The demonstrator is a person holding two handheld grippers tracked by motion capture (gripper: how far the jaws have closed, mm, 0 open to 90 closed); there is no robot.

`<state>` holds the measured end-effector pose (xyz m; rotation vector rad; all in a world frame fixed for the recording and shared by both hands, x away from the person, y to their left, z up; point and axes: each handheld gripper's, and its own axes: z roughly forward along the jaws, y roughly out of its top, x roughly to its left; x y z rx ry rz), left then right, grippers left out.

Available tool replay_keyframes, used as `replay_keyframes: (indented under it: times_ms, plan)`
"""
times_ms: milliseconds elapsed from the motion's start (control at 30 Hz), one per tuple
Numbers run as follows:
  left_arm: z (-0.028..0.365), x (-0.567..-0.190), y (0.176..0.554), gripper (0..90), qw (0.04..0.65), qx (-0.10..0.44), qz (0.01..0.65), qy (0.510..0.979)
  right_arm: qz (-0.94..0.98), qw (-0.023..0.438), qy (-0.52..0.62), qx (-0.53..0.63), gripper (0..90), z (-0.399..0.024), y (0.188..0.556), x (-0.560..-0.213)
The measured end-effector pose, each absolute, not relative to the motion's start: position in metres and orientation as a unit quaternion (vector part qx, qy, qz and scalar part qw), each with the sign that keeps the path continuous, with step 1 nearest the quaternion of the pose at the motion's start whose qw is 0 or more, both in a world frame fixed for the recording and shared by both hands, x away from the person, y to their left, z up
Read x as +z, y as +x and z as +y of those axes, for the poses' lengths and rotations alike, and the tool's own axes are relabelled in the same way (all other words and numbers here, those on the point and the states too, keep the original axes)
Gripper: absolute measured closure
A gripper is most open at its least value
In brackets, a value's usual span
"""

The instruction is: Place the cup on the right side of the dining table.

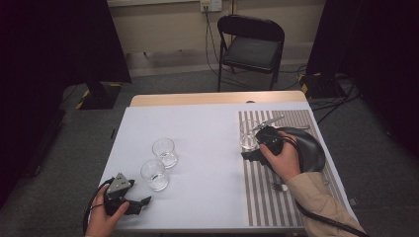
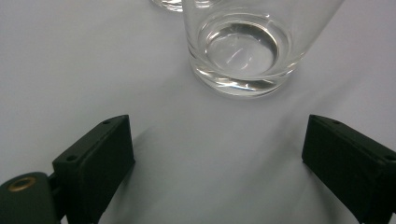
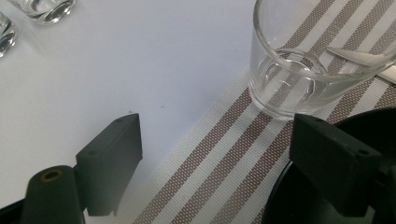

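Note:
Three clear, empty glasses stand upright on the table. Two of them (image 1: pixel 164 152) (image 1: pixel 154 174) are left of centre on the white cover, and the third glass (image 1: pixel 249 134) stands on a striped placemat (image 1: pixel 262 197) at the right. My left gripper (image 1: pixel 140 203) lies low by the front edge. It is open (image 2: pixel 217 140), with the nearer glass (image 2: pixel 240 46) a little ahead of its jaws and apart from them. My right gripper (image 1: pixel 250 154) is open (image 3: pixel 219 135) just short of the placemat glass (image 3: pixel 303 65) and holds nothing.
A black dish (image 1: pixel 314 148) sits on the placemat under my right hand, its rim (image 3: pixel 322 205) below the right jaw. A metal utensil (image 1: pixel 267 121) lies behind the glass. A small object (image 1: pixel 279 186) rests on the mat. A folding chair (image 1: pixel 251 47) stands beyond the table.

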<state>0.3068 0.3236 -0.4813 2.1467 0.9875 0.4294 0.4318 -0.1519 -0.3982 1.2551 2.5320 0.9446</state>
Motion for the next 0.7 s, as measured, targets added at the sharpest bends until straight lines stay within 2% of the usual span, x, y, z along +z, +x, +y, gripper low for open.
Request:
replay_keyframes:
  times_ms: [700]
  plan:
    - [0.3237,-0.4812,0.3069,8.1,0.362,0.165,0.383,0.834,0.854,0.068,0.406,0.319,16.4,-0.1431,0.4226,-0.4048]
